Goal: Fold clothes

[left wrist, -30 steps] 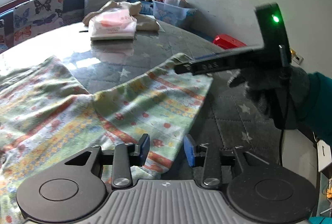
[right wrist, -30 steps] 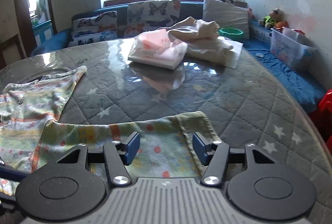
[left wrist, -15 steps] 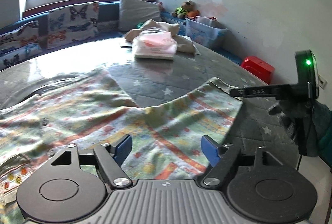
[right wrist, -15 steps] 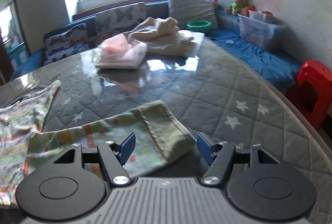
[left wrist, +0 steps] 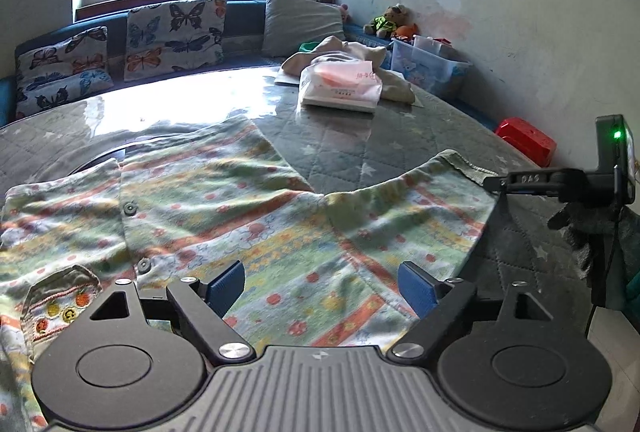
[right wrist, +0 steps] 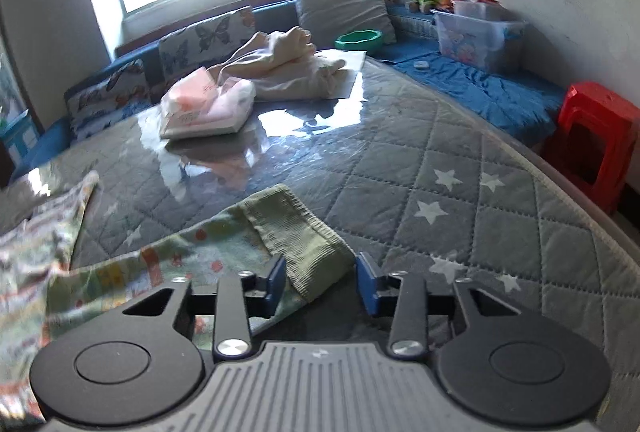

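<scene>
Below your left tool (left wrist: 320,284), the patterned garment (left wrist: 248,216) lies spread on the quilted table (left wrist: 360,148), buttons up, its small pocket (left wrist: 60,296) just left of the left blue pad. Your left tool's jaws stand wide and are opening further, with nothing pressed between them; only flat cloth lies underneath. Ahead of it and to the right, the sleeve runs out to your right tool (left wrist: 496,184), which meets the cuff edge. Between your right tool's (right wrist: 320,278) blue pads sits the green ribbed cuff (right wrist: 304,244); the jaws are closing around it, the left pad touching the fabric, the right pad just beside it. Well ahead of both tools, a bagged pink item (right wrist: 204,108) and a cream pile of clothes (right wrist: 288,72) rest on the table.
</scene>
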Demonstrator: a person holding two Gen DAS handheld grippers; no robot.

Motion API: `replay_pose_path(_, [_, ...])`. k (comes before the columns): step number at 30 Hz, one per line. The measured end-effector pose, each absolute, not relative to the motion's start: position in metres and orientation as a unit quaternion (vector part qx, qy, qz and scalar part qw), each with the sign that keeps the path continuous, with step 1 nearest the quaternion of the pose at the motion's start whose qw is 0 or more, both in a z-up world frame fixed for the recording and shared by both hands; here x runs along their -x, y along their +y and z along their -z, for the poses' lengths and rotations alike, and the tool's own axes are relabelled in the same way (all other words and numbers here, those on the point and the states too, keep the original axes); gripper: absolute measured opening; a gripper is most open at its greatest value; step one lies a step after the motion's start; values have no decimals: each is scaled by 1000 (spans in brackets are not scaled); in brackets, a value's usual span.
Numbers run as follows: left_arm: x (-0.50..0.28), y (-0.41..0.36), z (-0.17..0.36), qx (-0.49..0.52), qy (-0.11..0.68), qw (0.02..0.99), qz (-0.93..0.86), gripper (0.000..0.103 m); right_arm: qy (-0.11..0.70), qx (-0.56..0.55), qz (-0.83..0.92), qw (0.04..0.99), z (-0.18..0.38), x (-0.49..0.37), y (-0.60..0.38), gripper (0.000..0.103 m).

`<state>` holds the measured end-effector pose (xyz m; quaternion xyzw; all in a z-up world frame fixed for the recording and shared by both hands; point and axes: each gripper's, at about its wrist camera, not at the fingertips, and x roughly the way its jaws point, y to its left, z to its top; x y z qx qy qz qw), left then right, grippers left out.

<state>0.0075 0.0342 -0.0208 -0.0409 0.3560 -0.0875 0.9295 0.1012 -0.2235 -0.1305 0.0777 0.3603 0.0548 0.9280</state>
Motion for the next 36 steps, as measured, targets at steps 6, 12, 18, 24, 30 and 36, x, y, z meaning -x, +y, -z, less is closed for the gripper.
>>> replay_pose_path(6, [-6,35,22,43,358,929,84,87,355,-54,-38,932,133,-102,-226,36])
replay_pose_path(12, [-10,34,26,43,368,925,79,89,350,-41,-35,935,131,-102,-226,36])
replay_pose_path(18, [-11,34,26,43,376,923,72,91,349,-32,-45,936,132,-103,-224,33])
replay_pose_path(24, [-10,35,27,45,381,921,66,94,349,-33,-57,935,133,-104,-221,24])
replay_pose_path(30, [-10,40,29,48,388,919,56,95,344,-62,-71,934,128,-103,-224,9])
replay_pose_path(36, [-6,49,28,55,389,918,45,96,324,-78,-99,938,107,-94,-219,9])
